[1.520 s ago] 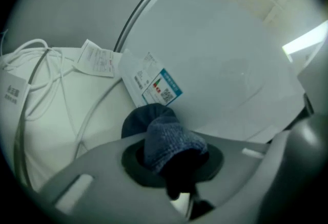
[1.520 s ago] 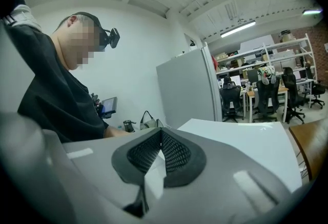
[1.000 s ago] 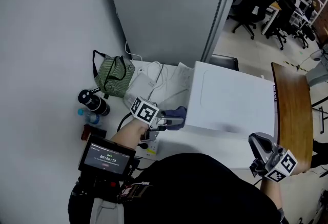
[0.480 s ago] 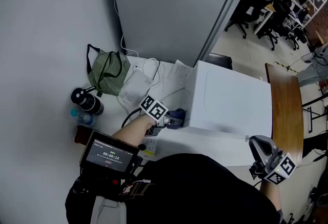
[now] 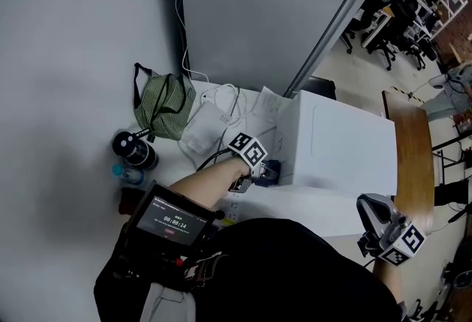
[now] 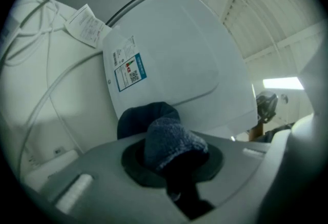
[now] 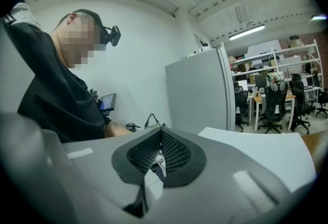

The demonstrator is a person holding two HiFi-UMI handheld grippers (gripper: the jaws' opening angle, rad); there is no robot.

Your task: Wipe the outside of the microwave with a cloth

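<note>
One microwave (image 5: 346, 144) fills the head view from centre toward 3 o'clock. It looks light, and nothing braces it, so a hard sideways push could slide it across the table (image 5: 310, 204). The right gripper (image 5: 380, 228) hangs at 4 o'clock, off the near corner, its jaws closed together on nothing, so it is no help as a stop. At 10 o'clock lie a striped bag (image 5: 164, 103) and loose white cables (image 5: 221, 103); a long stroke toward 12 o'clock could catch a cable and drag it. The left gripper (image 5: 262, 169) is clamped on a dark blue cloth (image 5: 270, 170) pressed to the microwave's 9 o'clock wall, low and near the front. Only a small wad of cloth (image 6: 171, 138) sticks out past the jaws, so hard plastic may scrape the paint, or the wad may pull free. A label (image 6: 128, 72) sits at 11 o'clock from the cloth, and rubbing could lift its edge.
</note>
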